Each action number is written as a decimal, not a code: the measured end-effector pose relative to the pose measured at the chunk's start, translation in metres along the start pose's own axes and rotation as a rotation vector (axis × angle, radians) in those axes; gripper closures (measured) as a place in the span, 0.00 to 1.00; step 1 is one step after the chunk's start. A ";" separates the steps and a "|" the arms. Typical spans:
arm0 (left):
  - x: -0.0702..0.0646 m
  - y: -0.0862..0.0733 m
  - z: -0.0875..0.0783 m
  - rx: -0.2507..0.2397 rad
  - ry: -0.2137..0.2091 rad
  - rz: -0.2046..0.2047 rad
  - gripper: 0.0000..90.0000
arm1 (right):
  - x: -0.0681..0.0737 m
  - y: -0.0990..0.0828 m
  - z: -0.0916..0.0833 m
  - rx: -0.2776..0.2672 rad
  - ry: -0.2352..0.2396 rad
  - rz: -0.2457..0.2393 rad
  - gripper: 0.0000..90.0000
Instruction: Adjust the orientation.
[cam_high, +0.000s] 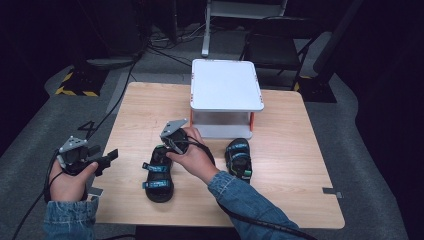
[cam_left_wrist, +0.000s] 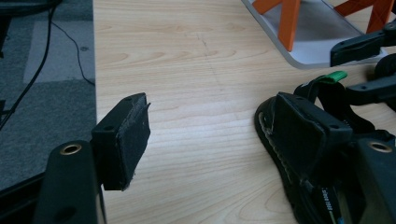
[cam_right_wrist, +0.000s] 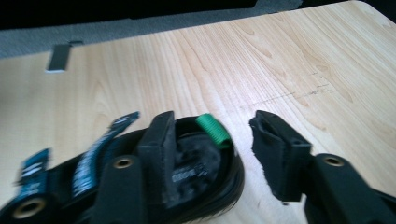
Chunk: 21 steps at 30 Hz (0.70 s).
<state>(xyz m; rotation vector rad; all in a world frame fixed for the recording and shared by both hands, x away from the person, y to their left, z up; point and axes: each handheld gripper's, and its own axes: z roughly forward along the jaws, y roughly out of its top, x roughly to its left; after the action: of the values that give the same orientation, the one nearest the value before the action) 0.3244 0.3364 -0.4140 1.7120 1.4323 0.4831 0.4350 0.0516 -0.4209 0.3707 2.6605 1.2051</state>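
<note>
Black strapped sandal (cam_high: 158, 175) sits between the spread right hand-held gripper (cam_right_wrist: 212, 154); left hand-held gripper (cam_left_wrist: 210, 140) gapes too.

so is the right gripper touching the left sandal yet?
Cannot tell. In the right gripper view the right gripper is open astride the heel of the left sandal; one jaw overlaps its rim, but motion blur hides any contact.
</note>
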 end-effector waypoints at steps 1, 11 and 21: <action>0.000 -0.001 0.000 0.002 0.002 -0.002 0.32 | -0.002 0.000 0.004 0.011 0.012 -0.021 0.83; -0.005 0.002 0.008 0.012 -0.017 0.015 0.32 | -0.007 -0.003 -0.022 0.021 -0.032 -0.034 0.98; -0.016 0.011 0.025 0.026 -0.046 0.044 0.32 | 0.011 -0.046 -0.100 0.090 -0.005 0.032 0.98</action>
<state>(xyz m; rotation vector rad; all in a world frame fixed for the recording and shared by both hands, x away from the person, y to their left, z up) 0.3455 0.3131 -0.4161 1.7667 1.3766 0.4481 0.3899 -0.0445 -0.3915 0.4317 2.7207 1.0942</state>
